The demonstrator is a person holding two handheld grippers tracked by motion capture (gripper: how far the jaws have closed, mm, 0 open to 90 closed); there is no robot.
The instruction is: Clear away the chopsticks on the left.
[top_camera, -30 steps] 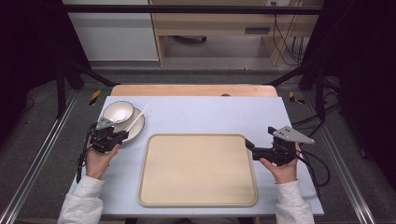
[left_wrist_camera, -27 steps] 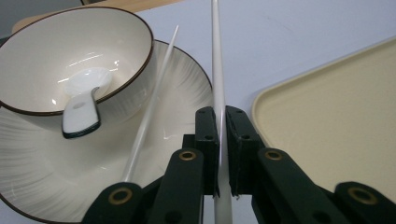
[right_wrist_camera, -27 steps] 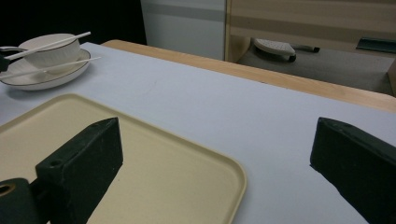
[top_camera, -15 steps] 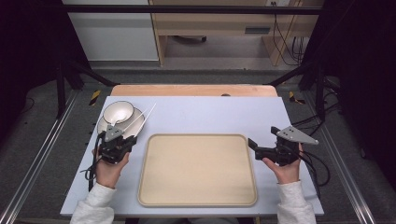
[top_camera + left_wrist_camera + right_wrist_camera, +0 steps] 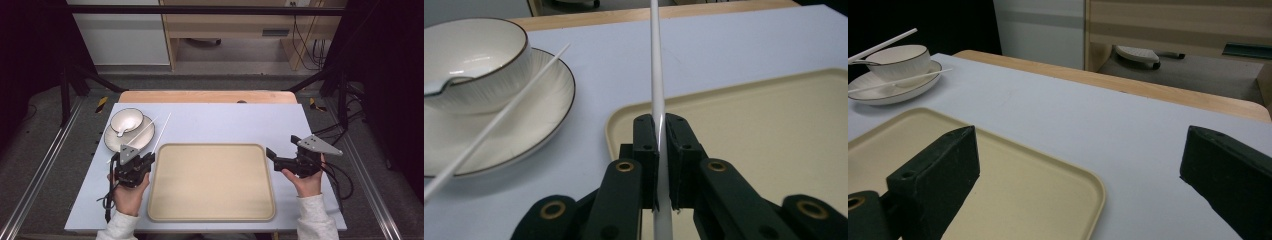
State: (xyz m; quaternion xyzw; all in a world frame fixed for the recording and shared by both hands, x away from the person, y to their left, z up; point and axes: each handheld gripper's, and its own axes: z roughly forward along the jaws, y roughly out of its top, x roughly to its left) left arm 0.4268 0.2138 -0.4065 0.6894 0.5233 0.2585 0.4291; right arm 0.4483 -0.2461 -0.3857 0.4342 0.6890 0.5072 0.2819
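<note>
On the table (image 5: 225,125), clamped chopstick (image 5: 657,85) points seemingly away.

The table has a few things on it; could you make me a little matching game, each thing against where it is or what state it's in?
Things:
1. bowl
2. held chopstick
3. right tongs
4. tray

States:
a. wide open, holding nothing
b. bare, between the two hands
c. sitting on a plate
d. pinched in the left tongs

Pairs: 1-c, 2-d, 3-a, 4-b
</note>
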